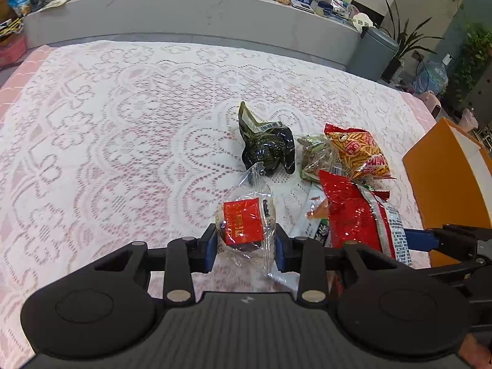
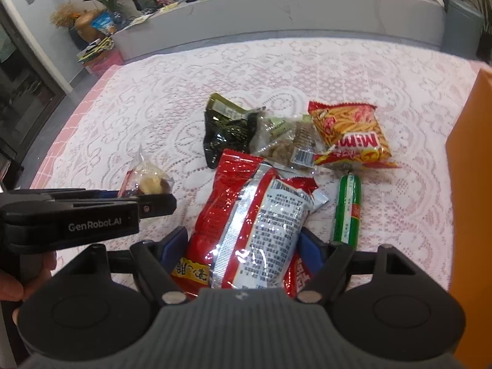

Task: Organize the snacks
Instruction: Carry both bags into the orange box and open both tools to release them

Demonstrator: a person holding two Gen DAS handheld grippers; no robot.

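Note:
My left gripper (image 1: 245,243) is shut on a small clear pastry packet with a red label (image 1: 244,224), held just above the lace cloth; the packet also shows in the right wrist view (image 2: 149,181). My right gripper (image 2: 244,246) is shut on a large red and silver snack bag (image 2: 249,215), which shows at the right of the left wrist view (image 1: 356,215). Beyond lie a dark green packet (image 1: 267,144), a clear greenish packet (image 2: 286,141), an orange Mimi chips bag (image 2: 350,132) and a green sausage stick (image 2: 347,209).
An orange box (image 1: 446,175) stands at the table's right edge. The table carries a white lace cloth (image 1: 123,123) over pink. A grey counter (image 1: 184,12) with clutter runs behind, with a grey bin (image 1: 372,52) and plants at the right.

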